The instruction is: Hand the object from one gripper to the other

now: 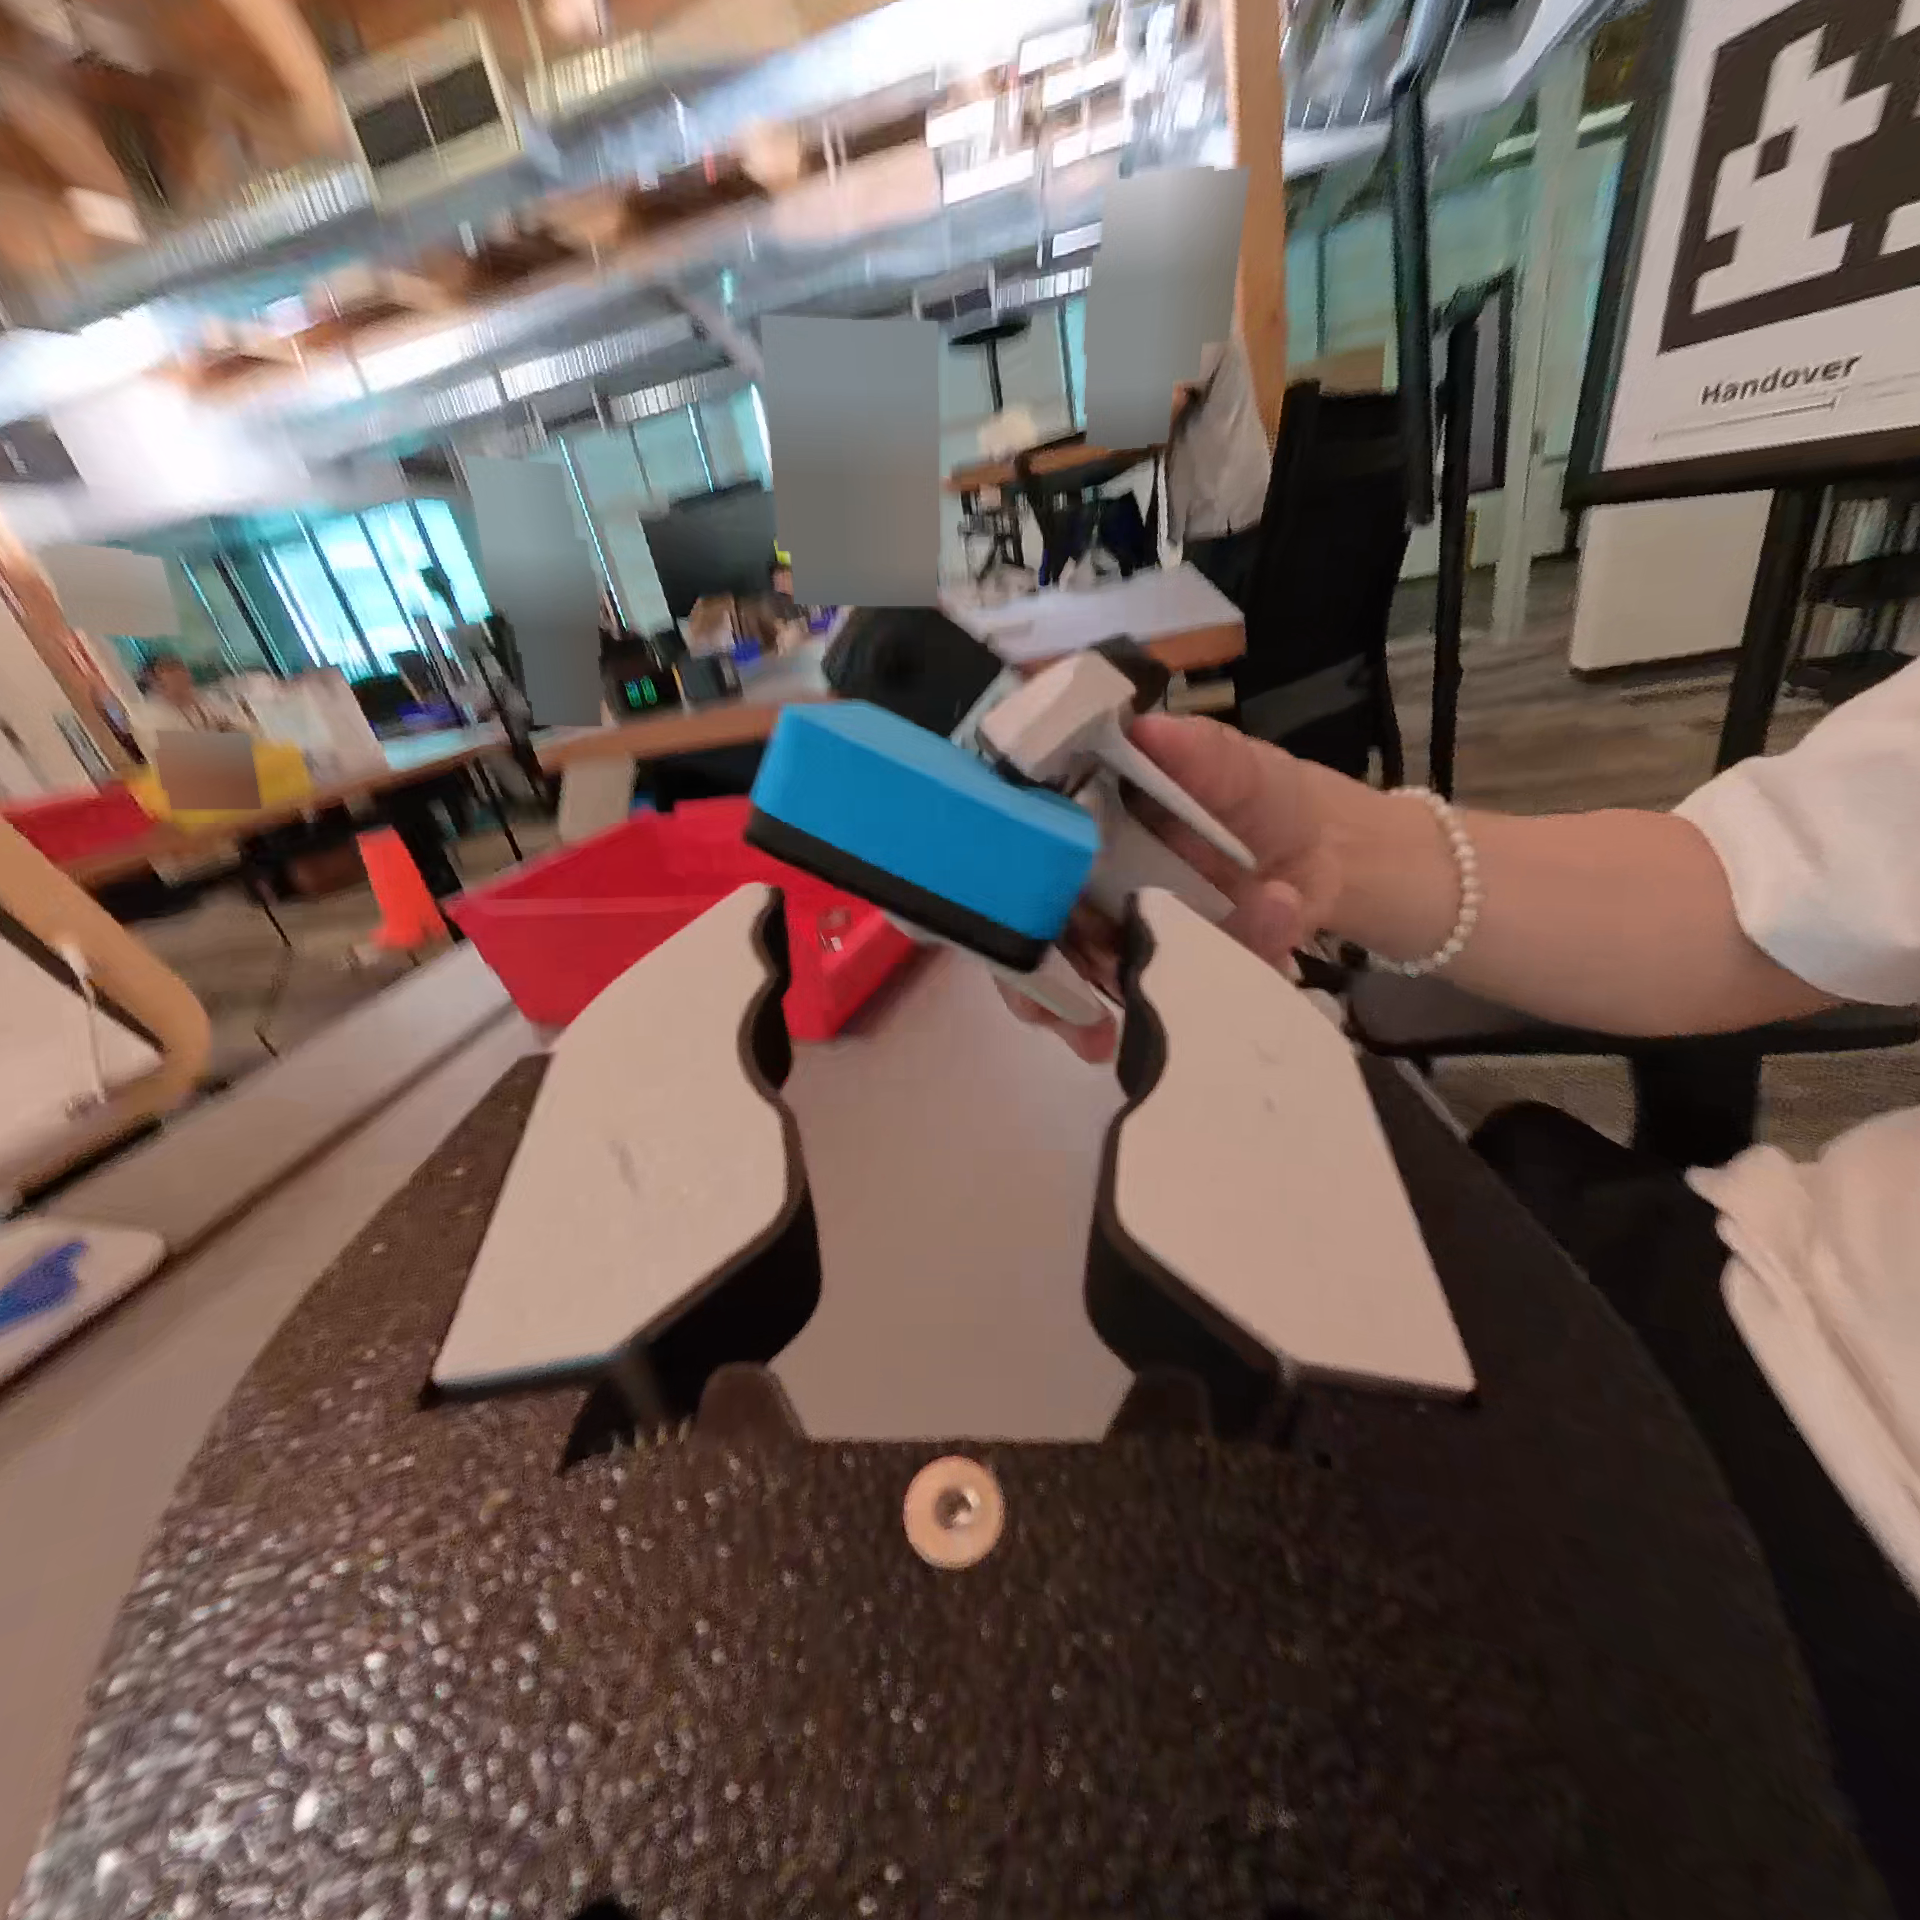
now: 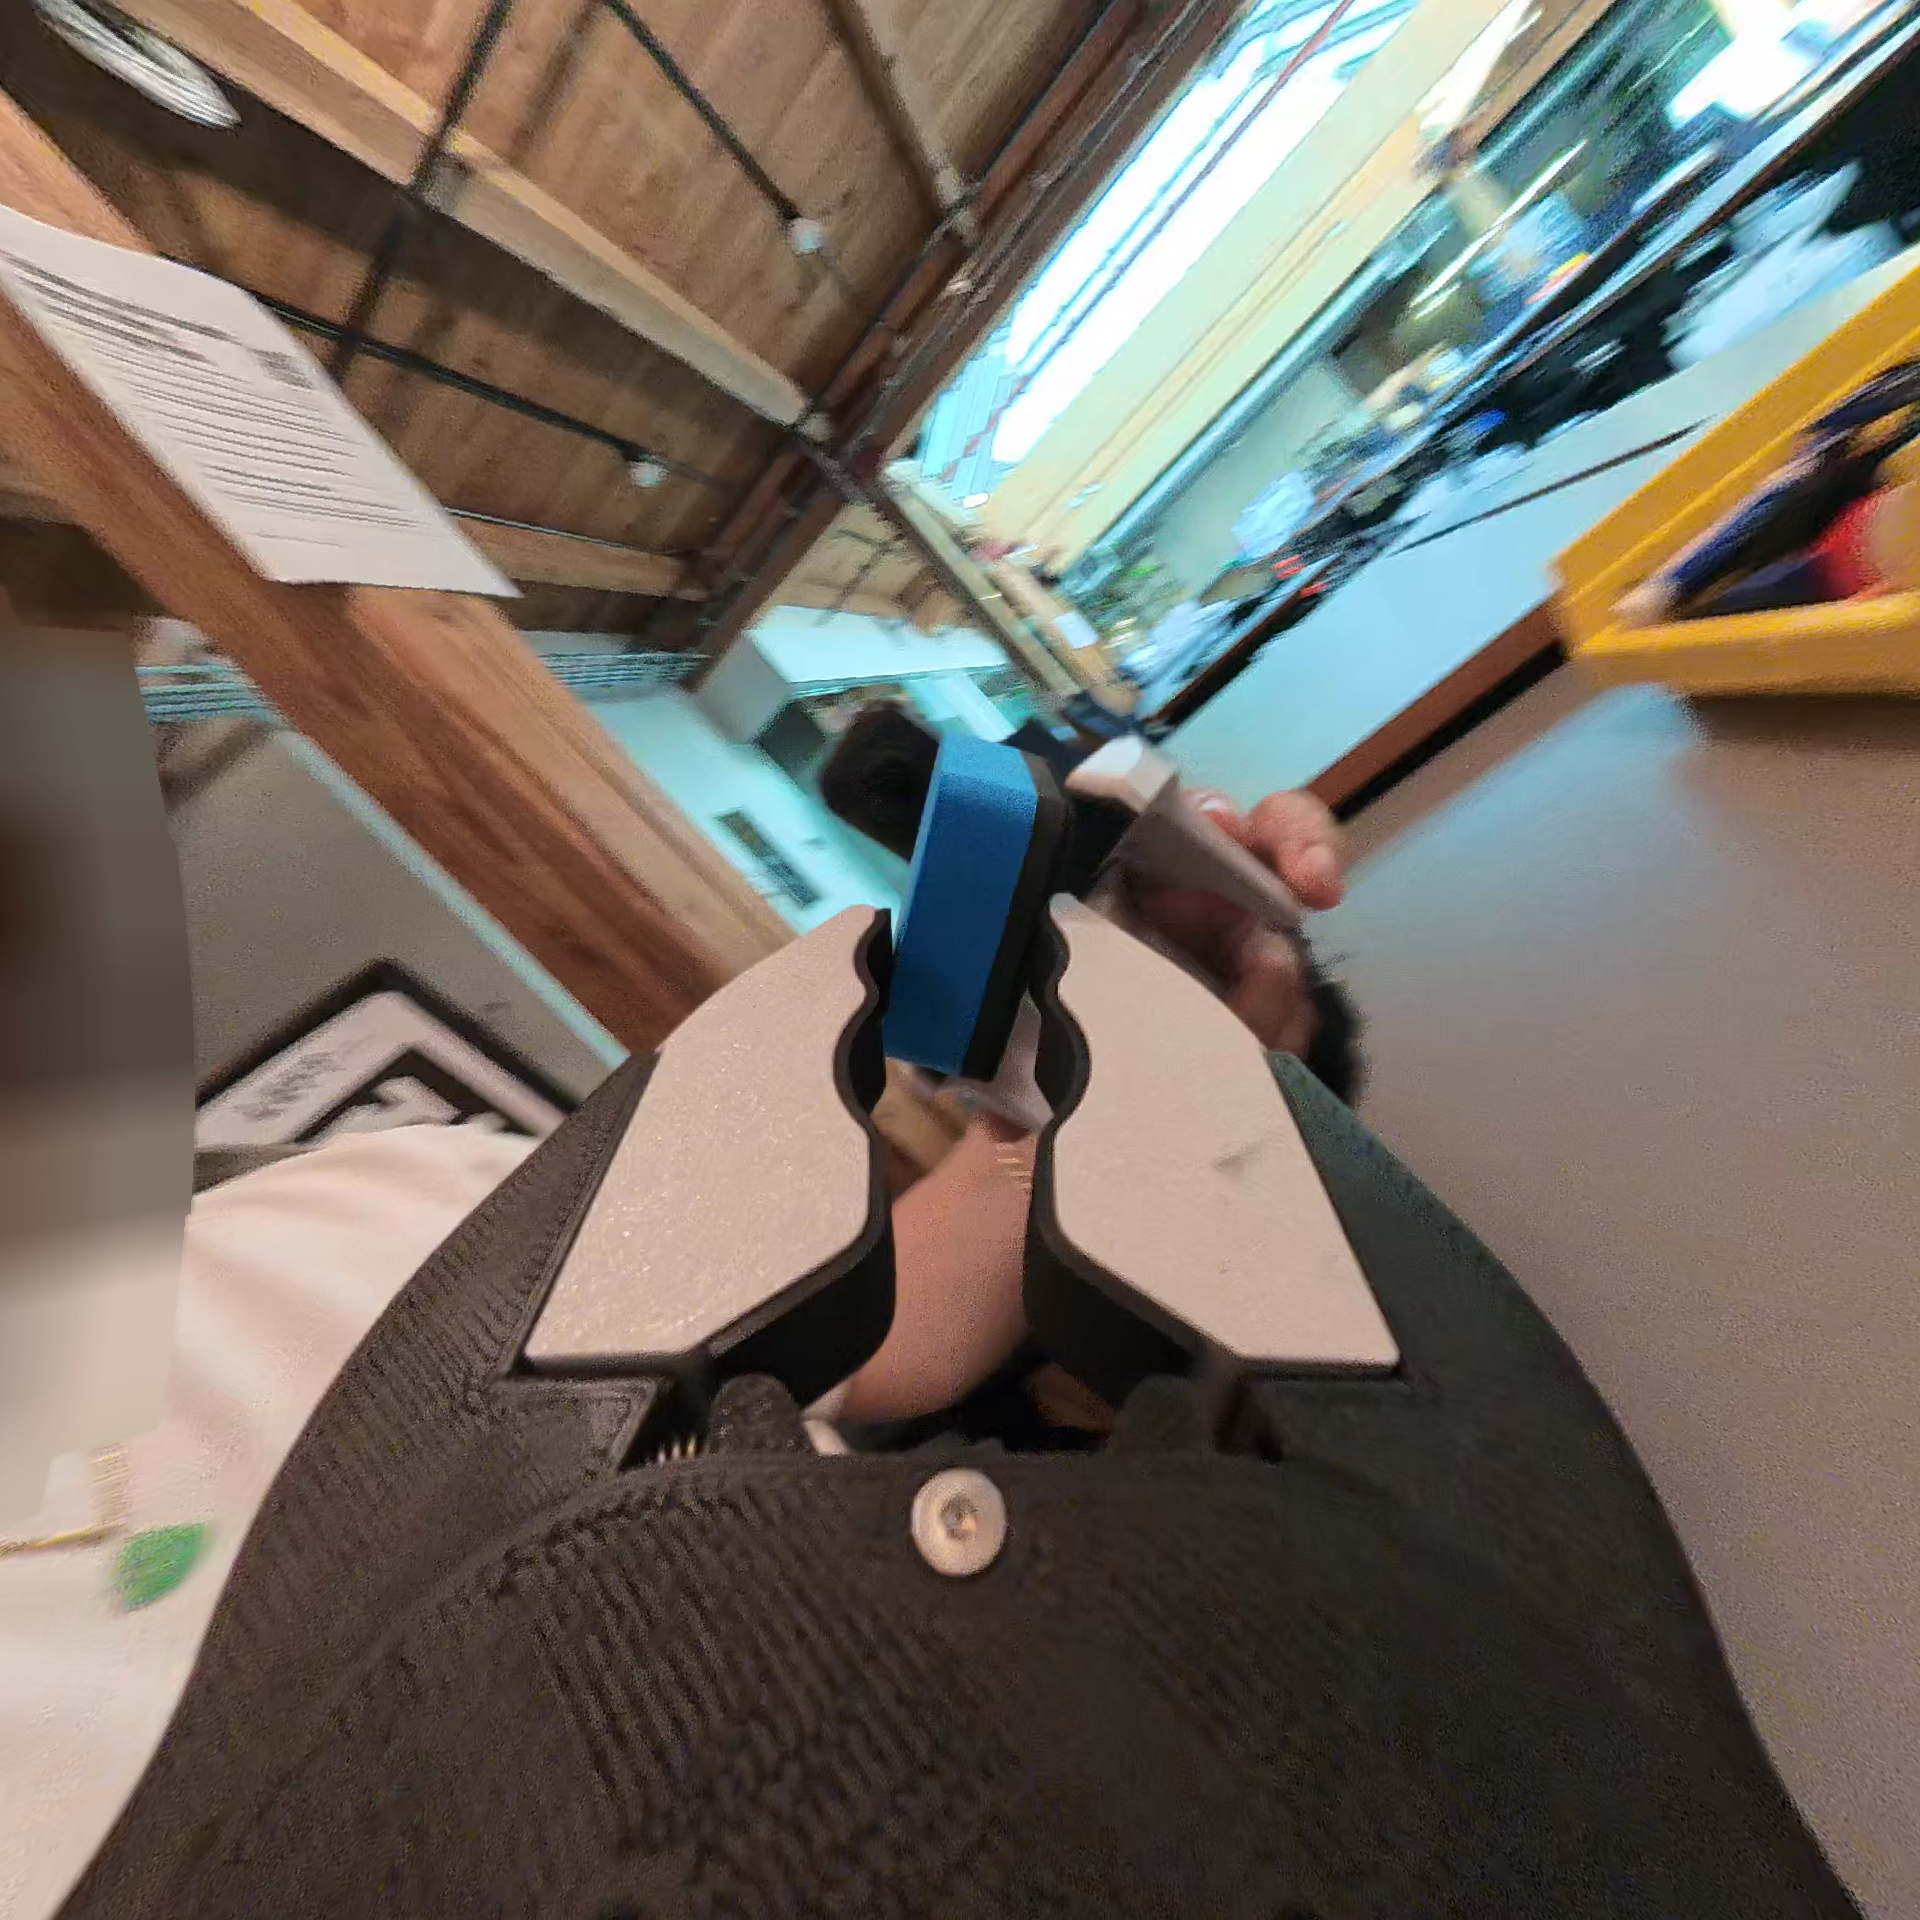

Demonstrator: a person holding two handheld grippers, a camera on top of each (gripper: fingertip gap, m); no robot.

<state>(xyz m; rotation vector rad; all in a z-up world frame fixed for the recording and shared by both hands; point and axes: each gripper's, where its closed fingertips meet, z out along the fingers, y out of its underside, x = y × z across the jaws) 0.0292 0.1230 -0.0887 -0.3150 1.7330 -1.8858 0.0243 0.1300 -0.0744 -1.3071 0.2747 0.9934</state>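
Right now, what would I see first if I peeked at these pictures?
A bright blue eraser with a black bottom, pinched in the right gripper up in the air. The left gripper waits just below it, jaws open. Behind sits a red bin.

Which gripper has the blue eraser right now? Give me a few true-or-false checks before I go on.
1. The right gripper is shut on the blue eraser. True.
2. The left gripper also grips the eraser. False: its jaws stand wide open with nothing between them, and the eraser is just beyond its tips.
3. A red bin stands behind the left gripper's fingers. True.
4. The eraser lies on the table. False: it is held up in the air.
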